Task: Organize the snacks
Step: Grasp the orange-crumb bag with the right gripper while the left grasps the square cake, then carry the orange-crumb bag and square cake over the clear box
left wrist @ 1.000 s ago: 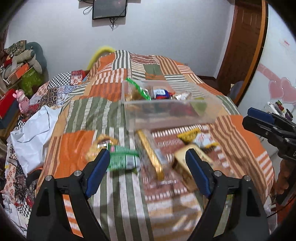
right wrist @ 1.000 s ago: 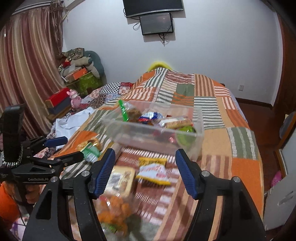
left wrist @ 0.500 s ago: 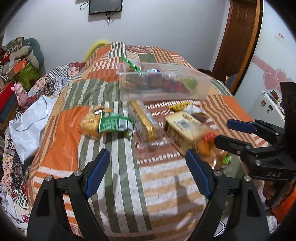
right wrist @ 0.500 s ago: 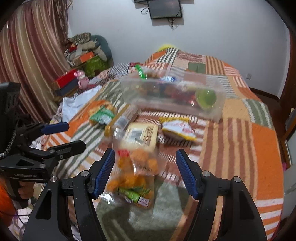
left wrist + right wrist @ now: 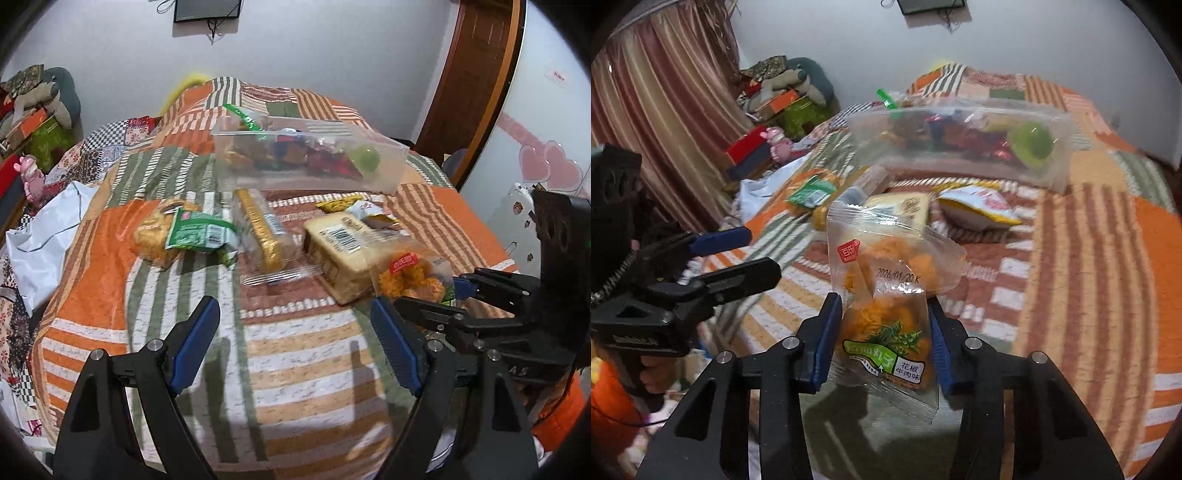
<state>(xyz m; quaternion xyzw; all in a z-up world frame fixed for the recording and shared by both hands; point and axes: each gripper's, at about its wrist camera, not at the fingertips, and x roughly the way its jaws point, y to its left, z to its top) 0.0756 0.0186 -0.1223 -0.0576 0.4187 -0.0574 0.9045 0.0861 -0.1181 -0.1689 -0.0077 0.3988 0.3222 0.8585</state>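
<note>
Held packet: the clear snack bag (image 5: pixel 886 295) of orange puffs is sitting in the lower middle of the right wrist view, crinkly film with a green printed band at its lower end; in the left wrist view it is showing at centre right (image 5: pixel 413 275).
Right gripper: the right gripper (image 5: pixel 886 345) is closing on the bag's lower part, blue pads pressing in from both sides, the film bunching between them.
Left gripper: the left gripper (image 5: pixel 295 343) is standing wide apart with nothing between its pads, hovering over the quilt in the lower part of its frame.
Bin: the clear plastic bin (image 5: pixel 1045 173), a long, rigid, thin-walled box, is lying across the upper middle and is already holding several wrapped snacks and a round green item.
Loose snacks: a green-labelled packet (image 5: pixel 199 232), a long gold-wrapped bar (image 5: pixel 260 230), a pale boxy pack (image 5: pixel 340 245) and a yellow-and-white pouch (image 5: pixel 975 206) are lying on the quilt in front of the bin.
Progress: partly done by my reading; five pieces look to be waiting outside the bin, this bag included.
Surface: the patchwork quilt (image 5: pixel 1108 266) is looking soft and woven, striped orange, green and cream.
</note>
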